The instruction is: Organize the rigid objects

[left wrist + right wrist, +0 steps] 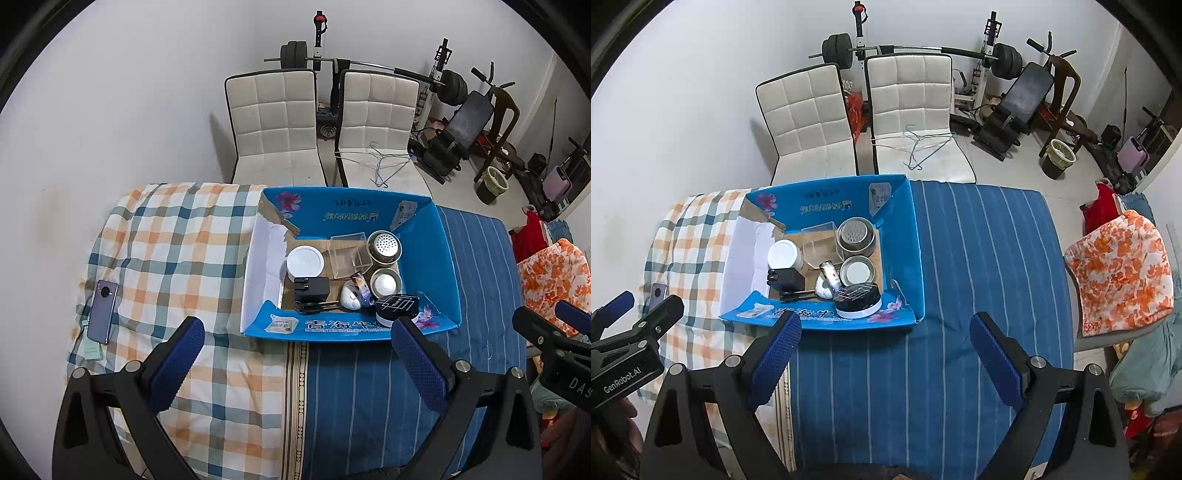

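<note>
A blue cardboard box (448, 258) (905, 229) lies open on the bed. Inside it are a white round jar (305, 263) (783, 254), a clear plastic cube (349, 254), two metal tins (384, 246) (855, 234), a black charger (312, 288) (786, 278), keys (317, 305), a white mouse (350, 297) and a black round case (398, 307) (858, 298). A purple phone (103, 311) (657, 292) lies on the plaid quilt, left of the box. My left gripper (297, 347) is open and empty, just before the box. My right gripper (886, 339) is open and empty, before the box's right corner.
The bed has a plaid quilt (177, 240) on the left and a blue striped sheet (979, 258) on the right. Two white chairs (273, 122) (908, 107) stand behind the bed. An orange floral cushion (1119, 269) sits at the right.
</note>
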`<state>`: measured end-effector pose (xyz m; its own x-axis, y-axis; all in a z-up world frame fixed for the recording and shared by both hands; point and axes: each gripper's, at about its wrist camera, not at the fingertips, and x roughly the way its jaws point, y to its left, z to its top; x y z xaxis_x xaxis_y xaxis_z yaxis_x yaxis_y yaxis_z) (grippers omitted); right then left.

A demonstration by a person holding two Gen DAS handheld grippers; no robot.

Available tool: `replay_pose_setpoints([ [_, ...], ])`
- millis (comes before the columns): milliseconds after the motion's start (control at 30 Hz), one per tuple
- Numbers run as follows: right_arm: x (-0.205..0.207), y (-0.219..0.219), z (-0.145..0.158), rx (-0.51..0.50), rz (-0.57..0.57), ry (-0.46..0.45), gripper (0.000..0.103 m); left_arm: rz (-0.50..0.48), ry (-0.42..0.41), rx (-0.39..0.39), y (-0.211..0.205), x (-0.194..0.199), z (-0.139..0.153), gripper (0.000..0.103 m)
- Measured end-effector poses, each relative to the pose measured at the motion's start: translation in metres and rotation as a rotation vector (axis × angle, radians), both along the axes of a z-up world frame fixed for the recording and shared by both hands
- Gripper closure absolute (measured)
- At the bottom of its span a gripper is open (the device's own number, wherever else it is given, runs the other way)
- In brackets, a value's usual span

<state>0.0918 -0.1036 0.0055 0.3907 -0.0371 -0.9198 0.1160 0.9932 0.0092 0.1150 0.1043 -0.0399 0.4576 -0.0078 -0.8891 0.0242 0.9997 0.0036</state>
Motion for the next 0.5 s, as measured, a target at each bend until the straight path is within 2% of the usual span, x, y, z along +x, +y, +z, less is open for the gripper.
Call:
replay_pose_setpoints([
  [500,-0.0008,0.0039,0.0012,-0.003,0.002,0.003,0.008,0.001,0.003,0.006,0.0011,-0.0009,0.0016,0.0],
])
